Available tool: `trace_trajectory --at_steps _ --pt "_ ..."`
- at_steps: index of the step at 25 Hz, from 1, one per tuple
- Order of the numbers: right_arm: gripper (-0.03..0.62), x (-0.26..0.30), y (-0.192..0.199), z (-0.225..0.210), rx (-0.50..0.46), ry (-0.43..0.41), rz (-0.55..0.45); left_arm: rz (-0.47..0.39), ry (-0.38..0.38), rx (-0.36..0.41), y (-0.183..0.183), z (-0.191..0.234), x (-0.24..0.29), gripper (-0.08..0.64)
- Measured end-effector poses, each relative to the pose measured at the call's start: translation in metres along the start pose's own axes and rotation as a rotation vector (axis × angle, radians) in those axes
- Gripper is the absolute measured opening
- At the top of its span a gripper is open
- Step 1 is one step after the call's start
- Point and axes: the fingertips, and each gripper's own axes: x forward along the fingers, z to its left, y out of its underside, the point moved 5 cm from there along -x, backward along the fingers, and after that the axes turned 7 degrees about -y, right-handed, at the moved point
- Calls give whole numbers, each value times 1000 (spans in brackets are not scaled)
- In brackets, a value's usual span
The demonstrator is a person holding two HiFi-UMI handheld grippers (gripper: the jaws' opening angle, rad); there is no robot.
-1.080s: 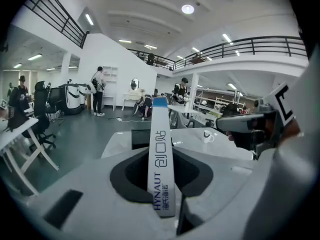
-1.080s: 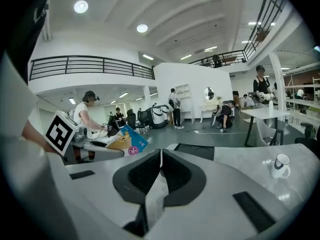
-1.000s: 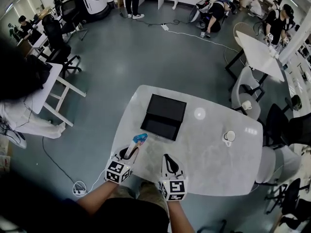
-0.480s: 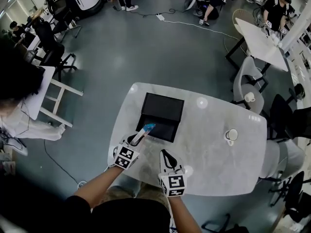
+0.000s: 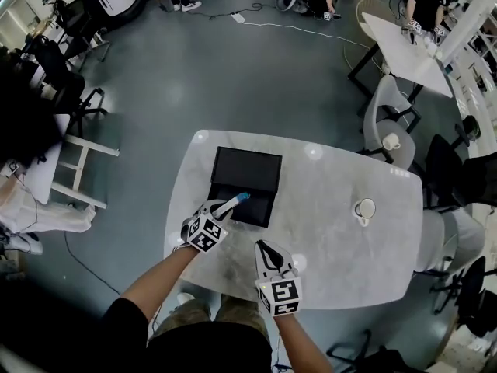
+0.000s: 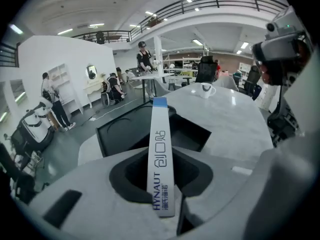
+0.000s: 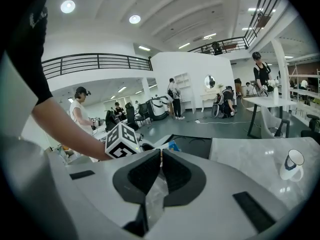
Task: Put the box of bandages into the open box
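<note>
White with a blue far end, the slim box of bandages [image 6: 161,154] shows dark print along its narrow edge. It stands edge-on between the jaws of the left gripper [image 5: 218,212], which are drawn narrow and pinch it by its near end. Its blue tip pokes out ahead of the jaws, over the near rim of the black open box [image 5: 258,207] on the pale marble table [image 5: 334,243]. To that gripper's right, the right gripper [image 5: 268,253] has its jaws together, empty.
</note>
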Motion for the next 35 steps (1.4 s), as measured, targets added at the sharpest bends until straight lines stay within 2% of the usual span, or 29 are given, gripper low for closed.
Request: trace_trajectory --at_steps 4,7,15,23,30,31,34,35 --pt "17 -4 14 -5 11 22 43 31 21 102 -6 -7 25 86" --pt "17 -12 19 -10 32 56 53 66 -3 183 -9 -11 42 86" --pt "17 -26 34 -19 95 101 78 115 -8 236 1 -18 68 86" --pt "17 -24 20 -33 177 162 7 128 1 280 -1 -19 82 86" --pt "17 -27 22 -41 189 180 3 104 44 411 -9 -21 92 89" --pt "17 -28 23 -44 194 184 3 111 66 419 -7 -25 93 94" --pt "17 -30 25 -50 200 195 5 127 132 424 0 -37 95 215" --pt "17 -30 24 -52 199 196 6 124 141 406 0 -38 95 220"
